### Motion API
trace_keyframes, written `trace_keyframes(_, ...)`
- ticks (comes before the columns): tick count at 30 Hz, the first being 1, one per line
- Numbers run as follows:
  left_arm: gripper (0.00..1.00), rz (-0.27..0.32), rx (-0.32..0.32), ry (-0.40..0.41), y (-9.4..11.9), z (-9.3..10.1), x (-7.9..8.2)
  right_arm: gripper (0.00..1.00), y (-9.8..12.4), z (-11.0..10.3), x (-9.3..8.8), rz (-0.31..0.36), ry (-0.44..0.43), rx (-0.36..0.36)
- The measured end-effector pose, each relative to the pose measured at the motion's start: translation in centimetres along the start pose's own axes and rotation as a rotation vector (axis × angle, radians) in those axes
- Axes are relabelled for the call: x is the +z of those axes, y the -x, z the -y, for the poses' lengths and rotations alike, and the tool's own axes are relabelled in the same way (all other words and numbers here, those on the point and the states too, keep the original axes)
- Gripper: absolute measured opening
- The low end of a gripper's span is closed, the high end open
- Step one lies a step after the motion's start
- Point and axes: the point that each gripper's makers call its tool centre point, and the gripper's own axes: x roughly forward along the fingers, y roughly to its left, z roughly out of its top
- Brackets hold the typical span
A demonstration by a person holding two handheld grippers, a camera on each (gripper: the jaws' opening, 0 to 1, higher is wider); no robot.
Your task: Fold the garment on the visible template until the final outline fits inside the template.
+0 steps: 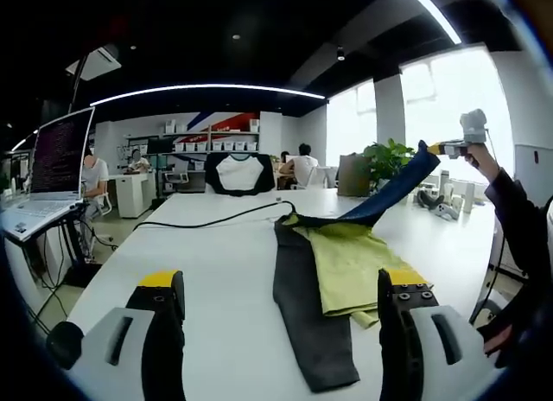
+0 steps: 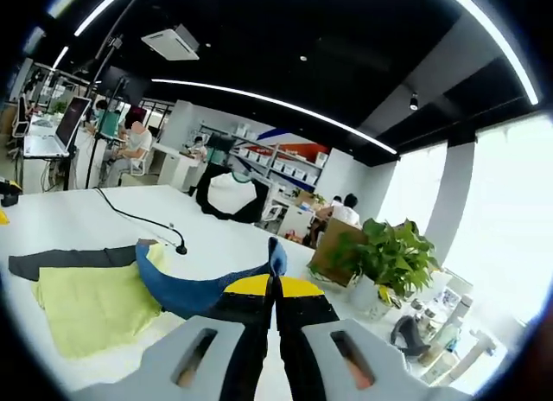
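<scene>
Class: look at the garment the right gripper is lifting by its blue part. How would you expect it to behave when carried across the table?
Probably floppy: the garment sags from the right gripper to the table. Likely light, held by one pinch. It may drag and bunch.

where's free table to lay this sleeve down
Bare white table lies left of the dark sleeve, out to the black cable. The yellow-green panel and blue sleeve, pinched in the right gripper, crowd the right.
</scene>
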Motion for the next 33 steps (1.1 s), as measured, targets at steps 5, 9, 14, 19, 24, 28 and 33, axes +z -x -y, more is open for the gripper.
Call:
trace_keyframes(5,0.98,0.0,0.0,-0.004,0.1,0.1,0.0,0.0,-0.2,1.5,-2.2,-0.04,-0.033,-0.03)
trace_keyframes(9,0.98,-0.002,0.001,-0.004,0.1,0.2,-0.1,0.0,-0.4,2.5,-4.1,-0.074,-0.043,-0.05)
trace_keyframes(14,0.98,-0.008,0.005,-0.006,0.1,0.1,-0.2,0.0,-0.6,3.7,-6.8,-0.123,-0.063,-0.077)
trace_keyframes(19,0.97,-0.014,0.004,-0.007,0.0,0.2,-0.3,0.0,-0.9,4.4,-9.7,-0.174,-0.084,-0.095)
trace_keyframes(24,0.97,-0.02,0.01,-0.01,0.1,0.2,-0.5,0.0,-1.3,4.9,-12.8,-0.23,-0.105,-0.107)
trace_keyframes(28,0.97,-0.021,0.023,-0.004,0.3,-0.2,-0.6,0.0,-1.4,5.2,-14.8,-0.265,-0.108,-0.125)
trace_keyframes(33,0.97,-0.005,0.03,-0.003,0.5,-0.4,-0.2,0.0,-1.4,5.4,-17.5,-0.31,-0.13,-0.13)
